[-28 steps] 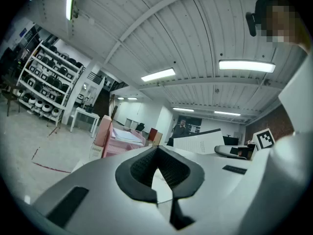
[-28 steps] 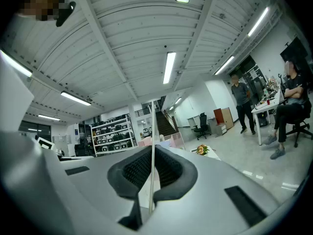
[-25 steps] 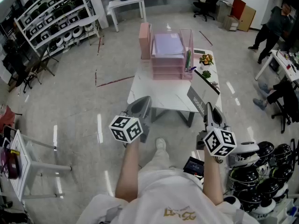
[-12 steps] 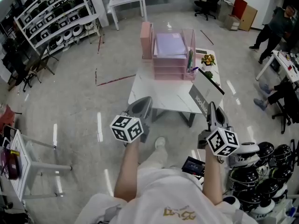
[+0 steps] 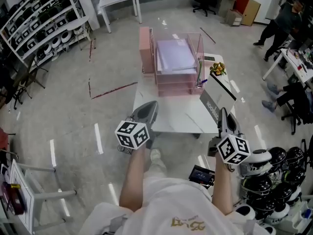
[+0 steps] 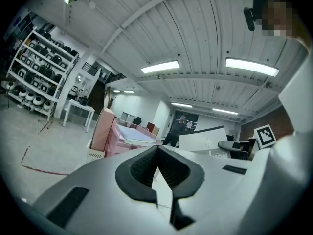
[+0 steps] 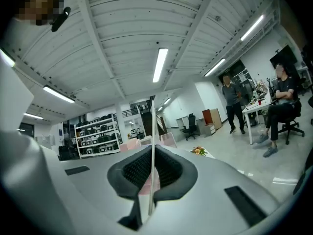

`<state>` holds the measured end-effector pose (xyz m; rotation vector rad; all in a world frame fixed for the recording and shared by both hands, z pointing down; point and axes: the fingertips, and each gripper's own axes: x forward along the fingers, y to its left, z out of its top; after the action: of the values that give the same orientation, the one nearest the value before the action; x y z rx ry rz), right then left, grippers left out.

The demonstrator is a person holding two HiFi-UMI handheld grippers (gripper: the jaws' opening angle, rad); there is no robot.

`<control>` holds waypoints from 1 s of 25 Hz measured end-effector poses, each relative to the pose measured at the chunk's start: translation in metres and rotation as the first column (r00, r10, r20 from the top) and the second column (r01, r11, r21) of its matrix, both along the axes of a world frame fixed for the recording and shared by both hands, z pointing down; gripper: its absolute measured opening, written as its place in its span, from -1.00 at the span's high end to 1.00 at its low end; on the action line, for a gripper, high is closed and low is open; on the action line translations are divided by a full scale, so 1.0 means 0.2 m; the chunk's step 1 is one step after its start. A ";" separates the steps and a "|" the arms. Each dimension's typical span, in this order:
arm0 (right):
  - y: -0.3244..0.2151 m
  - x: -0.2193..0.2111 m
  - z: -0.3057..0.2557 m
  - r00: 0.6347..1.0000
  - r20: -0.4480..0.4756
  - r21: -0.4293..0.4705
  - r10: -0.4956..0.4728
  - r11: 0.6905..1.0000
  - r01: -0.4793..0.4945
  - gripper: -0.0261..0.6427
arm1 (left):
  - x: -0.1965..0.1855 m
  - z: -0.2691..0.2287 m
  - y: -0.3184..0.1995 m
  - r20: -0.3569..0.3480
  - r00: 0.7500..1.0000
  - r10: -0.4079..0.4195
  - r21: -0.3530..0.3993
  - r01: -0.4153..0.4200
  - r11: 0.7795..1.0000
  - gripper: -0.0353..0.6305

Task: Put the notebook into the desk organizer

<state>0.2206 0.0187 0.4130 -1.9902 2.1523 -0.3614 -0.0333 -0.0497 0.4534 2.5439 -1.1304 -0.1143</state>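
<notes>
Since the earlier frame the person has stepped nearer, so the white marble-look table (image 5: 171, 117) and the pink translucent desk organizer (image 5: 173, 65) at its far end look larger in the head view, while both tongs keep much the same pose. In that view the right gripper (image 5: 222, 115) carries the thin white notebook with a black top edge (image 5: 214, 98) above the table's right side. The notebook stands on edge with its broad face turned left. Its long axis runs from the jaws forward and slightly left, and its far end is near the small potted plant (image 5: 216, 68), just short of the desk organizer. The left gripper (image 5: 151, 106) hovers over the table's near-left corner. The left gripper view shows its jaws meeting at the tips with nothing between them, and the organizer lies beyond at the left. The right gripper view shows those jaws clamped tight on the notebook, which appears edge-on as a thin upright line rising past the pads.
</notes>
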 end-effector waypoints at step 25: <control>-0.87 -0.05 -0.13 0.940 -0.226 0.026 0.257 0.966 -0.258 0.86 | 0.03 -0.01 -0.94 -0.010 0.971 0.241 -0.029 -0.241 0.970 0.85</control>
<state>0.2096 -0.1545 0.3863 -2.3811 1.9725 -0.1007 -0.0267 -0.2382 0.4519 2.6278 -0.8053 -0.0428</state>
